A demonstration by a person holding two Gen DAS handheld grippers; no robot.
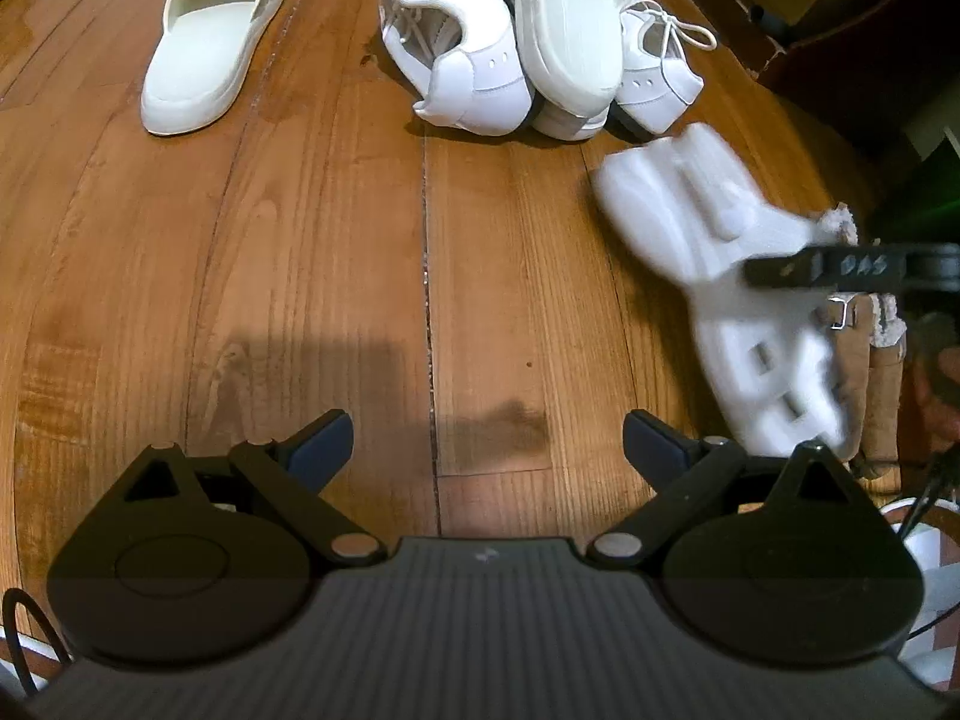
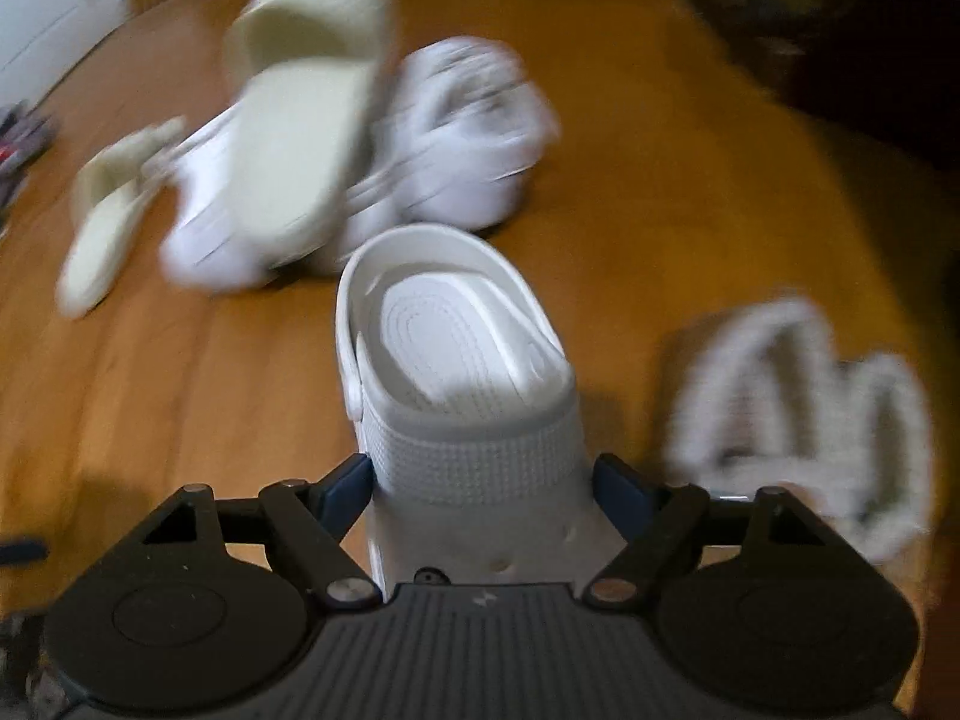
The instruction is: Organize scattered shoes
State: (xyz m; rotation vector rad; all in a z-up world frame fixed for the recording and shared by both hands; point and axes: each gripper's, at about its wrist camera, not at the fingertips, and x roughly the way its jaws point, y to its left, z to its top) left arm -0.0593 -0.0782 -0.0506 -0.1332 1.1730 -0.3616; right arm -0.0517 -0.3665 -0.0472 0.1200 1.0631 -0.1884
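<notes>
– On the floor [image 1: 312, 252], how far had the shoe sorting got?
– Barely started. No pair stood lined up anywhere in either view.
– Right gripper [image 2: 483, 480]?
– Clamped on a white clog [image 2: 462, 360], pads on its sides near the toe, heel pointing away from the camera. The clog was sharp while everything behind it was smeared, so it was judged to be carried. The left wrist view showed the same clog, blurred, clear of the boards and sole outward.
– Left gripper [image 1: 486, 432]?
– Jaws spread wide, nothing between them, hanging over bare boards.
– What was left?
– Most of it. Two white sneakers [image 1: 456, 60] lay in a heap, one on its side, with a cream slide [image 1: 576, 18] tipped on top of them. Second slide [image 1: 210, 42] sat flat and alone, well apart to the left of the heap. A pale slipper [image 2: 798, 420] showed at the right of the right wrist view, too blurred to say more.
– Clog's mate?
– Not seen in either picture.
– So the count?
– One shoe in transit, none placed. Still to do, by judgement: set the clog down, lift the slide off the heap and pair it, then stand the sneakers side by side.
</notes>
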